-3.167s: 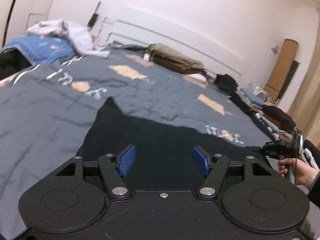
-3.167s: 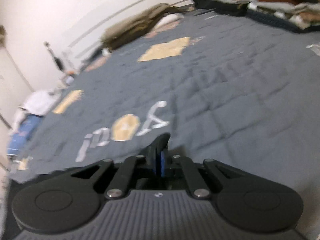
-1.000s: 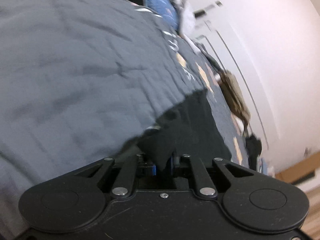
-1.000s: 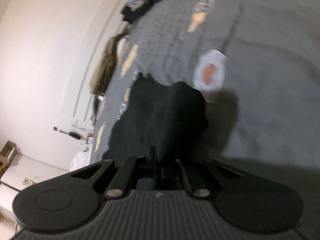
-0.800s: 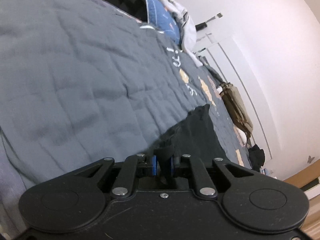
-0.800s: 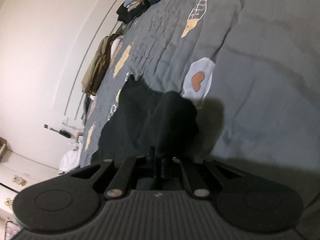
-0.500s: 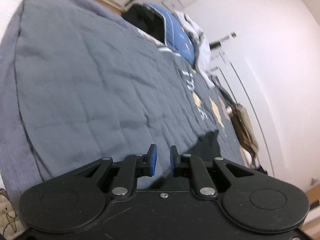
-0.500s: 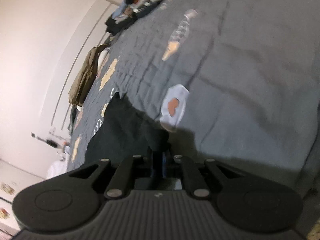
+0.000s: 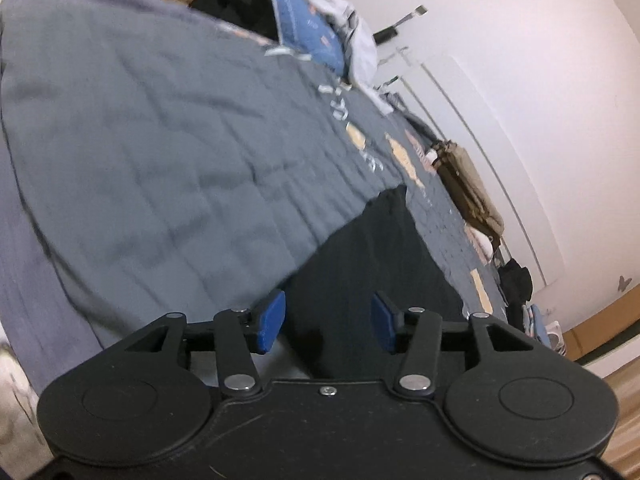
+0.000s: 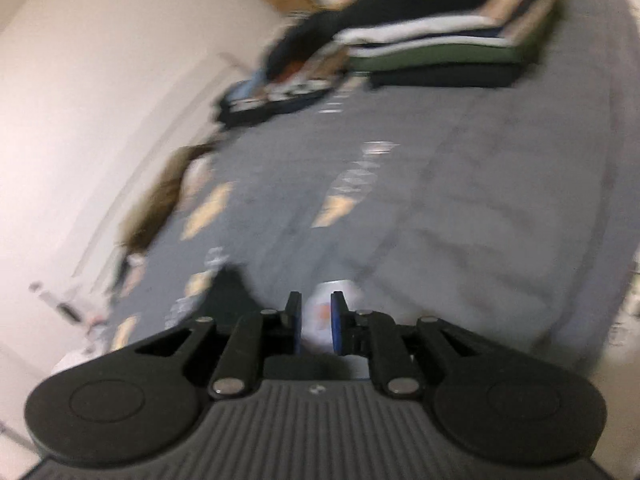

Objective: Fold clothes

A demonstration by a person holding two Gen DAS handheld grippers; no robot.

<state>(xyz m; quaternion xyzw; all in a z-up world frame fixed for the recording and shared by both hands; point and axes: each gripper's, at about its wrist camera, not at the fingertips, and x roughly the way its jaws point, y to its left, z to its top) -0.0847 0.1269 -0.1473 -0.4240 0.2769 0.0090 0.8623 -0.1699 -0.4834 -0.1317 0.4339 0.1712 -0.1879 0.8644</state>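
Left wrist view is showing the left gripper [image 9: 328, 322] standing with its blue fingers [image 9: 270, 320] spread wide and grasping nothing; a black garment [image 9: 380, 264] is lying flat on the grey bed [image 9: 160, 152] just ahead of them, its near edge reaching back between the fingers and its far corner pointing toward the wall. Right wrist view, badly blurred, is showing the right gripper [image 10: 314, 322] with its fingers parted by a narrow gap and nothing between them; a pale print on the quilt is showing through the gap, and a dark corner of the garment [image 10: 228, 292] is lying just to the left. A stack of folded clothes [image 10: 432, 52] is sitting at the far end of the bed.

Both grippers are standing released beside a garment that is lying spread and fairly smooth. That would fit either a fold just laid down or a piece flattened ready for folding; how many layers it has cannot be told. Any next grasp is calling for a pinch on an edge or corner, catching the black cloth alone and not the quilt beneath.
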